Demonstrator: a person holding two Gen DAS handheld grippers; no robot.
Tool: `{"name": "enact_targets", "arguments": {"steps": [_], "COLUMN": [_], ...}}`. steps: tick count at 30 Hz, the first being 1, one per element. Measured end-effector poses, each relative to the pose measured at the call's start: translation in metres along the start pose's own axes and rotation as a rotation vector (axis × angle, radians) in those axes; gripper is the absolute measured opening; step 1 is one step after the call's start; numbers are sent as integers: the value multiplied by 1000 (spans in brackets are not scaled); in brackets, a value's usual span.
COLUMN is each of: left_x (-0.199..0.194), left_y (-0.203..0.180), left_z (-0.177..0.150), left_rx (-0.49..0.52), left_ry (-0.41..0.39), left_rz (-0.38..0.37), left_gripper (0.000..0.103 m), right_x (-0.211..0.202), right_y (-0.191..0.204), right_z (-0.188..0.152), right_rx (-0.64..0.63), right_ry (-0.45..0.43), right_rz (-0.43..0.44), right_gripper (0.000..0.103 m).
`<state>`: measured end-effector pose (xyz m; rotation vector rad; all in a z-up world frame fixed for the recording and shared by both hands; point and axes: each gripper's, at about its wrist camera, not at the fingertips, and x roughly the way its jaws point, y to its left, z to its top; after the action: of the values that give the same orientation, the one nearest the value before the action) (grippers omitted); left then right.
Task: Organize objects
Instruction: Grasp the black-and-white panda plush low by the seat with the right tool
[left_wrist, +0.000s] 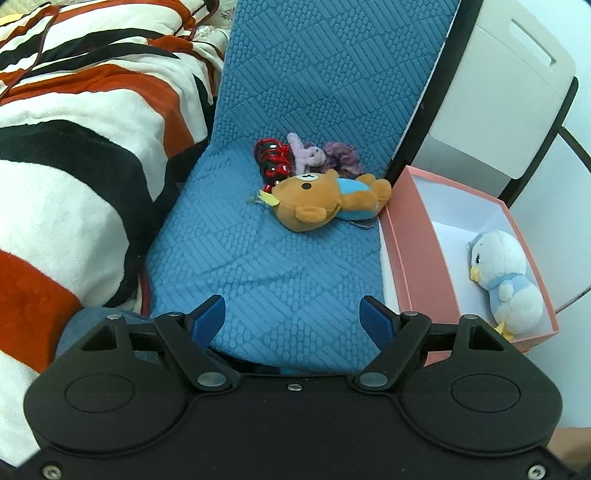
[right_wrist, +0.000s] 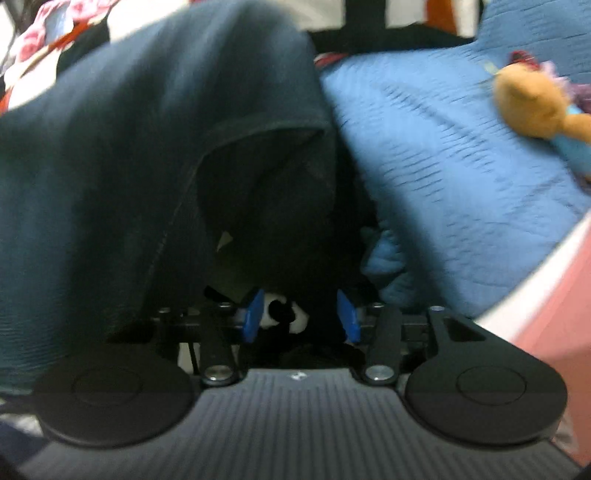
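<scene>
Left gripper hangs spread wide and empty over the blue mat; its view alone shows the pink box beside the mat, a penguin toy inside. The bear lies on the mat against the box's far corner. Right gripper, in a blurred view, pinches a black-and-white toy under dark cloth.
</scene>
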<state>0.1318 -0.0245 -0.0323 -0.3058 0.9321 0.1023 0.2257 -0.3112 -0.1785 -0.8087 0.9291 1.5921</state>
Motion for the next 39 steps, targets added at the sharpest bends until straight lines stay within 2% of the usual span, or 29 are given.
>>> {"name": "enact_targets", "arguments": {"steps": [5,15,22,30,35,37,39], "left_x": [10,32,41,45,44,42,40], "left_y": [-3,23,50,69,76,78,79], "left_z": [3,7,7,7,7,6,5], "left_rx": [1,-28,-65,-93,-107,-106,-108], "left_ry": [19,52,74,83,78,75,72], "left_rz": [-8,-2,15,16,18,19,21], "left_gripper": [78,78,78,78,78,78,78], "right_x": [37,123,179,218,228,232,235], "right_y": [11,13,31,40,43,40,41], "right_z": [-2,-8,-18,-16,-18,-18,-20], "right_rx": [-138,-204,-359,-430,-437,-429,-438], "right_ry": [44,150,221,290,311,336,357], "right_rz": [16,119,78,140,172,191,188], "right_gripper": [45,45,45,45,45,38,37]}}
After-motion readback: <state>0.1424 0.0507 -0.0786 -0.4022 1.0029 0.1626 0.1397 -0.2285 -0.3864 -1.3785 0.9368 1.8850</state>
